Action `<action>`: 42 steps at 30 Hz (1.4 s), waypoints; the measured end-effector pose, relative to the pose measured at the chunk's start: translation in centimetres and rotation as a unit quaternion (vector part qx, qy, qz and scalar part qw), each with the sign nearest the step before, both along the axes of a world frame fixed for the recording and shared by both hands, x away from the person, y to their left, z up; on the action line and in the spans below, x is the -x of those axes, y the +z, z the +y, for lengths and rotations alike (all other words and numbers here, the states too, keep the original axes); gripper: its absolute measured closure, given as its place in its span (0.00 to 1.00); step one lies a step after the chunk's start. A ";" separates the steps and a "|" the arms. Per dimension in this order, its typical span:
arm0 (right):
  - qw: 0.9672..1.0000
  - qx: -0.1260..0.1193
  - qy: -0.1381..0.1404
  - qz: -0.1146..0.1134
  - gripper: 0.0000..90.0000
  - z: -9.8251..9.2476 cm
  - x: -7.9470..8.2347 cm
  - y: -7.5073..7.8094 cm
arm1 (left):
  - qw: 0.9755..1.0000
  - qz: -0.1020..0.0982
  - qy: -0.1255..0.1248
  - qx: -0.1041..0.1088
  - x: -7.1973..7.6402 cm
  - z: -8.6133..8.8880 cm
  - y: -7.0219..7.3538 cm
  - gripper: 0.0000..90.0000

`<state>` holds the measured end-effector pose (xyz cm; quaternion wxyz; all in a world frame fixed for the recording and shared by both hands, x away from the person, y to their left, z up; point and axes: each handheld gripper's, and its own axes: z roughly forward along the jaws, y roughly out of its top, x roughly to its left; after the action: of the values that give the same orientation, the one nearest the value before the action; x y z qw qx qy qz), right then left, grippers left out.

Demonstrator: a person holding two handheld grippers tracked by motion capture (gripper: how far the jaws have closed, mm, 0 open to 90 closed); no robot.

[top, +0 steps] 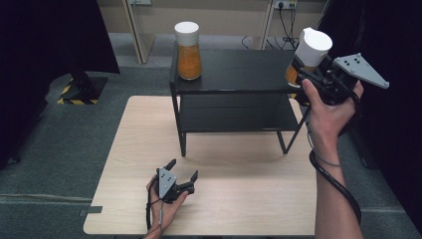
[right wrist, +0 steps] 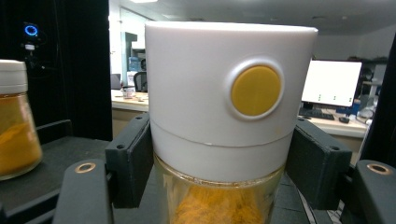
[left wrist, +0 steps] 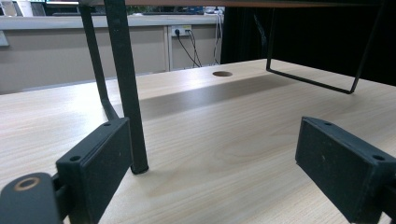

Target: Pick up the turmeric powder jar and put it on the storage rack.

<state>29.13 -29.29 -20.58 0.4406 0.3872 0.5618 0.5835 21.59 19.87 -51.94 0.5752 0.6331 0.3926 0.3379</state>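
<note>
Glass jar point(top: 307, 56) of orange powder was held tilted in right gripper point(top: 304, 69), above right end of black shelf point(top: 234, 69) – jaws were pinched on white lid's lower band. Yellow round button point(right wrist: 256, 90) was seen on lid. Jar judged rigid, smooth, breakable and moderately heavy – grip best kept at lid base, near neck. 2nd matching jar point(top: 188, 51) stood upright at shelf's left end. Left gripper point(top: 181, 175) was rested on wooden table point(top: 124, 149), jaws spread, nothing between.
</note>
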 end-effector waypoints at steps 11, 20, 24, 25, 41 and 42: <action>1.000 0.001 -0.017 0.018 0.34 0.8 -2.6 0.7 | 1.000 0.002 -0.002 0.002 -0.1 0.1 0.0 0.12; 0.999 0.005 -0.030 0.032 0.34 1.5 -4.5 1.3 | 1.000 0.001 -0.002 0.003 -0.1 0.1 0.0 0.12; 0.999 0.013 -0.036 0.031 0.34 1.6 -5.0 1.7 | 1.000 0.002 -0.002 0.004 -0.1 0.2 0.0 0.12; 0.999 0.012 -0.037 0.033 0.34 1.6 -5.1 1.8 | 1.000 0.002 -0.002 0.003 -0.1 0.2 0.0 0.12; 0.997 0.019 -0.052 0.060 0.34 1.5 -6.7 1.7 | 1.000 0.001 -0.002 0.002 -0.1 0.1 0.0 0.11; 0.997 0.016 -0.050 0.060 0.34 1.4 -6.7 1.6 | 1.000 0.001 -0.002 0.003 -0.1 0.1 0.0 0.11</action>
<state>35.87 -27.85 -18.98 0.4408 0.4425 0.5761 0.5273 21.66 19.99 -51.95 0.5772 0.6327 0.3928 0.3351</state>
